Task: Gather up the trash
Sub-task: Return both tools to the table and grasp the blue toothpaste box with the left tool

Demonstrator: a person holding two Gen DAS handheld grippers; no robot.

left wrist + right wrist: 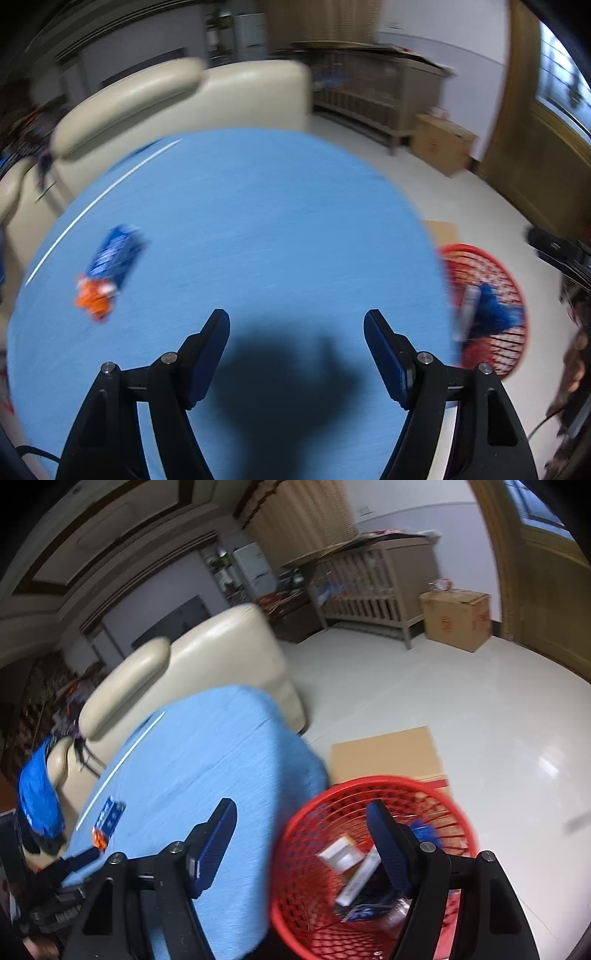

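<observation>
While both grippers stand apart and empty, the left gripper (pixel 295 325) hangs over a round table (pixel 258 206) in blue woven cloth. 1 crinkled blue-and-orange wrapper (pixel 109 267) lies flat at its left. The right gripper (pixel 301 814) overlooks 1 red mesh basket (pixel 436 794) on the floor, holding boxes and wrappers.

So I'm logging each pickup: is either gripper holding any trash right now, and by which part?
Nothing is held. The left gripper and the right gripper both stand open with nothing between their pads.
</observation>
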